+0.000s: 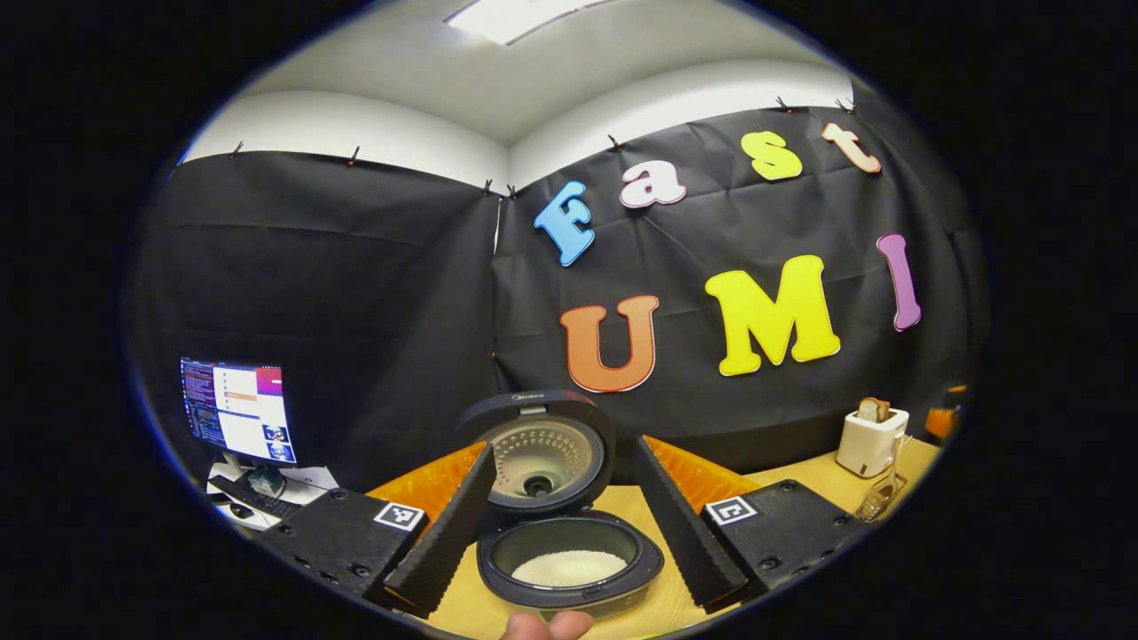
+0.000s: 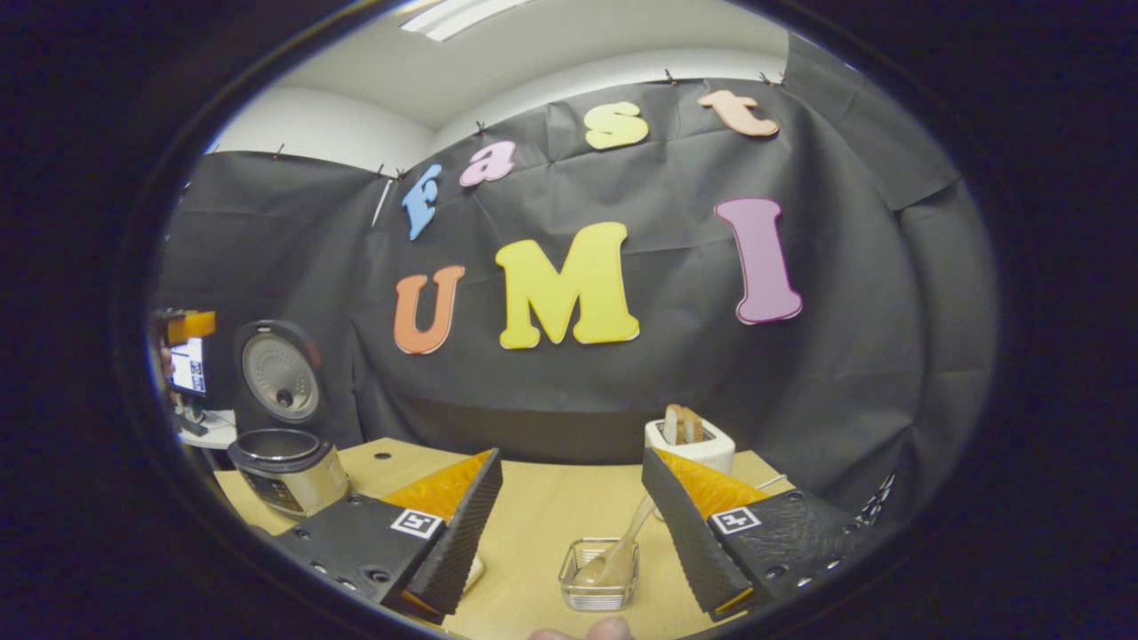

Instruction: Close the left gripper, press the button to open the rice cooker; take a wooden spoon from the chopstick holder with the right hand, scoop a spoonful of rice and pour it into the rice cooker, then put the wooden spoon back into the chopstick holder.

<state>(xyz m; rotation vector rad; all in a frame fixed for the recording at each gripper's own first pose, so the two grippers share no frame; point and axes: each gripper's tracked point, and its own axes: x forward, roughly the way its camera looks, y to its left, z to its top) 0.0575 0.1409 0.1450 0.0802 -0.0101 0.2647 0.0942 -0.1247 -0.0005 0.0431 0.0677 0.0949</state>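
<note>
The rice cooker (image 1: 569, 569) stands open right in front of my left gripper (image 1: 565, 449). Its lid (image 1: 542, 453) is tipped up, and white rice lies in the pot. That gripper is open, with one finger on each side of the cooker and nothing between them. In the right gripper view the wooden spoon (image 2: 622, 542) leans in a clear chopstick holder (image 2: 597, 578) on the wooden table, just ahead of my open right gripper (image 2: 571, 458). The cooker (image 2: 286, 462) also appears far left in that view, lid up.
A white toaster (image 2: 689, 440) holding bread stands behind the holder; the left gripper view has it at the right (image 1: 871, 440). A lit monitor (image 1: 236, 409) sits beyond the table's left end. Something pale (image 2: 476, 573) peeks out beside my right gripper's left finger.
</note>
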